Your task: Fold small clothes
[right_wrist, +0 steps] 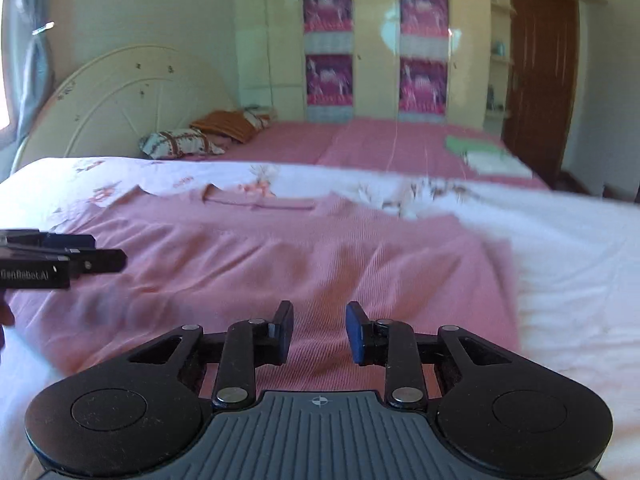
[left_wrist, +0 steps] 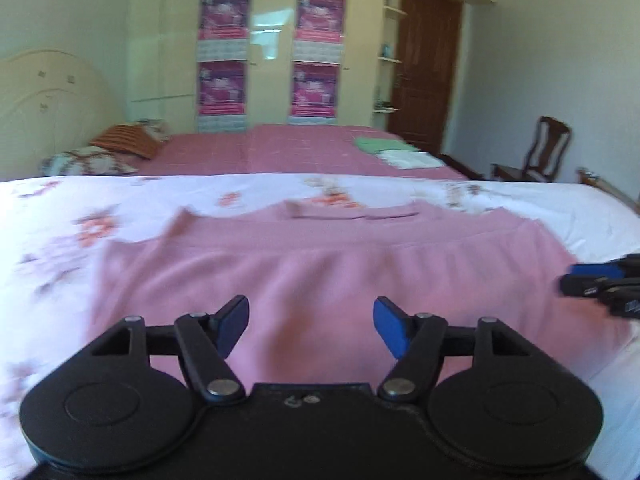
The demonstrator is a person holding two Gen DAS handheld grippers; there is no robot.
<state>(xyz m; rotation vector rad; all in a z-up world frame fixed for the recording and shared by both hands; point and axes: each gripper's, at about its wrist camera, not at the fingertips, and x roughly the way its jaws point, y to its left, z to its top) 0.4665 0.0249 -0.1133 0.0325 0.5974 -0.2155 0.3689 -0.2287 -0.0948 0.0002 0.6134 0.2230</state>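
A pink ribbed garment (left_wrist: 320,260) lies spread flat on a white flowered sheet (left_wrist: 80,208), neckline toward the far side. My left gripper (left_wrist: 311,322) hovers over its near part, jaws wide open with nothing between them. My right gripper (right_wrist: 319,330) hangs over the right half of the pink garment (right_wrist: 280,248), jaws narrowly apart and not pressing on the cloth. Each gripper shows in the other's view: the right gripper (left_wrist: 570,278) enters at the right edge, and the left gripper (right_wrist: 114,260) enters at the left edge. The white sheet (right_wrist: 560,248) lies bare to the right.
Behind stands a second bed with a pink cover (left_wrist: 280,152), bearing folded green clothes (left_wrist: 380,145) and white clothes (left_wrist: 412,159) and pillows (left_wrist: 88,162). Farther back are a cream wardrobe (left_wrist: 272,40), a brown door (left_wrist: 428,64) and a wooden chair (left_wrist: 540,152).
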